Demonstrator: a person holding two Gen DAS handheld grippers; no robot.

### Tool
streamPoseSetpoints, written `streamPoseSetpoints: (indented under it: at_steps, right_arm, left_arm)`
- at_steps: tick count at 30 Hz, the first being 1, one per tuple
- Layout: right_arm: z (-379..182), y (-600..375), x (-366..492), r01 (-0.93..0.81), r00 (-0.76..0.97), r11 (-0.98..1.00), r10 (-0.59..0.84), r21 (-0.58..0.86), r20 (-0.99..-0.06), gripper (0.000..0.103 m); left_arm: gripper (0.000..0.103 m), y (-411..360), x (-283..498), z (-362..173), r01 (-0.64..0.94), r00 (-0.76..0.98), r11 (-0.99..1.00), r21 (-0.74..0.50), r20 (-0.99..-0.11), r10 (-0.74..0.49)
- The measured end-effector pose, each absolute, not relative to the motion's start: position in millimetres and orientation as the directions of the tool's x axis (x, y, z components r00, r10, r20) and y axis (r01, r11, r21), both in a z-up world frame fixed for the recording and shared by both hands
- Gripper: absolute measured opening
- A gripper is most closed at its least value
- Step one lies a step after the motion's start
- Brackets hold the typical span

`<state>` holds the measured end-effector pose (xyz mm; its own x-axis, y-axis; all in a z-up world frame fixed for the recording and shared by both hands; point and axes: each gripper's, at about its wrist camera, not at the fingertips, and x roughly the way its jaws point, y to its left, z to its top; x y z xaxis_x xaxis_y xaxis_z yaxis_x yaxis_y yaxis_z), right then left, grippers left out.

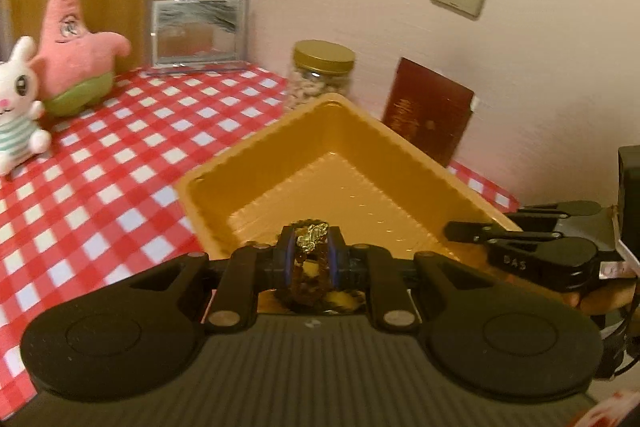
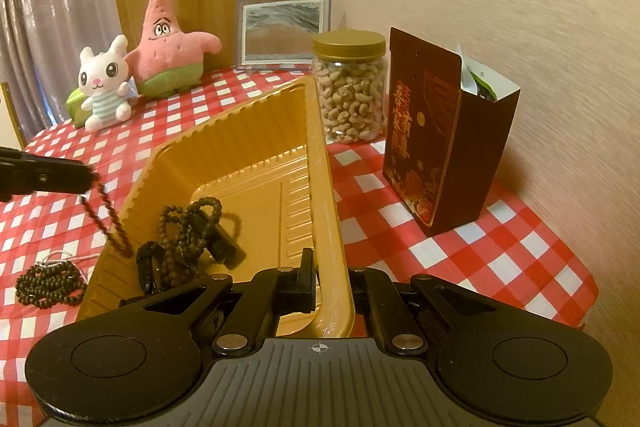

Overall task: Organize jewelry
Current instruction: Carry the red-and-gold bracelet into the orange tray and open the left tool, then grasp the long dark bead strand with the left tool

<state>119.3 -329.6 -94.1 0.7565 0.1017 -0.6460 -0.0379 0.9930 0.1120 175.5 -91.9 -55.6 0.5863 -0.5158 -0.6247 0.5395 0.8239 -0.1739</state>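
Two bead strings lie in our gold tray (image 2: 320, 163), one bracelet (image 1: 312, 239) clamped in left fingers, right fingers pinching the rim, one bead pile (image 2: 48, 285) left on the table (image 2: 480, 259).

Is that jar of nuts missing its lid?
No. The jar of nuts stands behind the gold tray with its gold lid on.

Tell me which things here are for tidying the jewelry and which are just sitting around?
For the job:
- gold plastic tray, gripped by the right gripper
- brown bead bracelet in the left gripper
- dark bead strands in the tray
- dark bead pile on the cloth

Just sitting around:
- pink starfish plush
- white bunny plush
- cashew jar
- dark red box
- picture frame
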Motion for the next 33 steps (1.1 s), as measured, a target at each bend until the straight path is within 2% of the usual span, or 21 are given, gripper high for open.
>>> streamPoseSetpoints:
  at_steps: [3, 9, 14, 22, 28, 33]
  right_arm:
    - [-94.1, -329.6, 119.2, -0.038, 0.756, 0.993, 0.102, 0.113, -0.646, 0.005]
    - [-94.2, -329.7, 119.3, -0.038, 0.756, 0.993, 0.102, 0.113, -0.646, 0.005]
    - [-94.1, -329.7, 119.1, -0.038, 0.756, 0.993, 0.102, 0.113, -0.646, 0.005]
    - [-93.8, -329.5, 119.0, -0.039, 0.756, 0.993, 0.102, 0.112, -0.646, 0.005]
    - [-93.3, -329.2, 119.0, -0.039, 0.757, 0.993, 0.102, 0.111, -0.646, 0.005]
    - [-92.7, -329.3, 119.0, -0.040, 0.757, 0.993, 0.102, 0.110, -0.645, 0.005]
  left_arm:
    - [0.017, -99.7, 180.7, -58.7, 0.539, 0.570, 0.819, -0.197, -0.630, -0.527]
    - [0.040, -93.1, 183.4, -53.6, 0.515, 0.593, 0.835, -0.195, -0.622, -0.511]
    - [0.041, -66.5, 187.8, -46.6, 0.452, 0.636, 0.874, -0.175, -0.624, -0.454]
    - [0.041, 8.7, 188.9, -50.1, 0.263, 0.698, 0.959, -0.106, -0.666, -0.265]
    - [0.041, 58.7, 178.4, -60.1, 0.128, 0.702, 0.989, -0.068, -0.698, -0.139]
    - [0.041, 80.4, 163.3, -71.6, 0.077, 0.687, 0.996, -0.048, -0.721, -0.088]
